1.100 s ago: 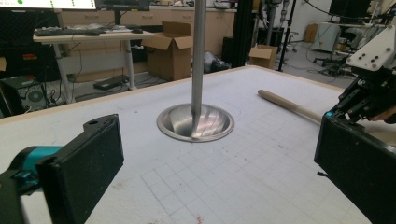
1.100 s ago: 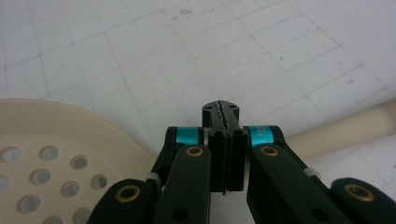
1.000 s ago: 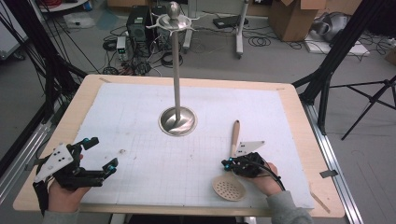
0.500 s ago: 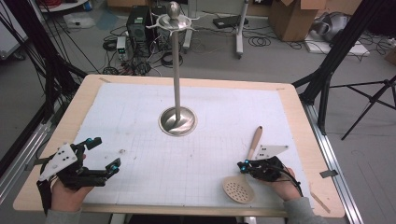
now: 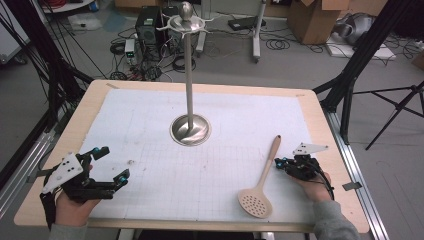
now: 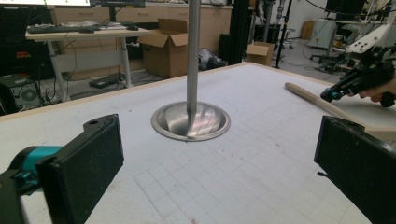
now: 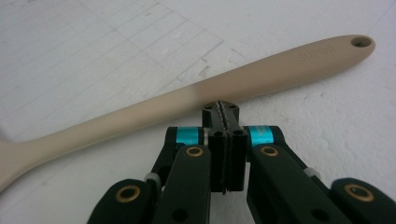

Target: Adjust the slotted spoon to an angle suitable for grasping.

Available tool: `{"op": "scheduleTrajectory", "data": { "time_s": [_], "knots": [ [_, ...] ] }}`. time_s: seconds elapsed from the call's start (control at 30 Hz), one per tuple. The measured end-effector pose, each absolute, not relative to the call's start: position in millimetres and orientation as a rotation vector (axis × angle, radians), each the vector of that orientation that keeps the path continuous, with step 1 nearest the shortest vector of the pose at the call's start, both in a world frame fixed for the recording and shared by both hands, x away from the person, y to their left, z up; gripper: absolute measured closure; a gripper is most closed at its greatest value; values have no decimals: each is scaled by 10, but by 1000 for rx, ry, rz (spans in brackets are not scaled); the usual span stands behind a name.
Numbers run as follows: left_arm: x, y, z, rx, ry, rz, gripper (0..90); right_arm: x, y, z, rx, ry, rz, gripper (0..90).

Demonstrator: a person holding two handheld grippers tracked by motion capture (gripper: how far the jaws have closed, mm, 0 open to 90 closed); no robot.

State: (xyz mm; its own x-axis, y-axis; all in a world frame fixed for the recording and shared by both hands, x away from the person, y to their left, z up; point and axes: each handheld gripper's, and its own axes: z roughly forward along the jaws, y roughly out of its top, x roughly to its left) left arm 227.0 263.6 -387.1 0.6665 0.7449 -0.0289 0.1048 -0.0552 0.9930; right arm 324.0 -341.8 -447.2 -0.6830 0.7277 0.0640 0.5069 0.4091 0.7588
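The slotted spoon [image 5: 263, 182] lies flat on the white gridded mat [image 5: 200, 165], in the lower right of the high view, its perforated head toward the bottom edge and its handle slanting up and to the right. In the right gripper view the handle crosses the frame from lower left to upper right, with the hanging hole near its tip at the upper right; the head is cut off at the left edge, and lettering stamped on the handle is too faint to read.

The right gripper [image 5: 281, 162] sits just right of the handle in the high view, clenched with nothing between its jaws. In the right gripper view the right gripper's tips meet just below the middle of the handle (whether they touch it or stop short cannot be told, since the tips hide that spot).

The left gripper [image 5: 111, 163] rests at the lower left of the high view, released, its jaws spread wide over bare mat, well apart from the spoon. In the left gripper view its two black jaws stand at the lower corners, both cut off by the frame.

The metal stand [image 5: 190, 129] rises from its round base at the centre of the table [image 5: 320, 107]; in the left gripper view its pole runs out through the top edge, so the hooks are cut off there.
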Motion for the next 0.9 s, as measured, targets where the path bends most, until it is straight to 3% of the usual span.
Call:
{"op": "scheduleTrajectory", "data": {
  "time_s": [0.3, 0.9],
  "knots": [
    [2240, 2655, -3869, 1563, 726, 609, 17, 3443, -3221, -4470, 1017, 2421, 1166, 900],
    [2112, 2763, -3901, 1564, 766, 636, 17, 3746, -2413, -4478, 725, 2643, 1274, 900]
  ]
}}
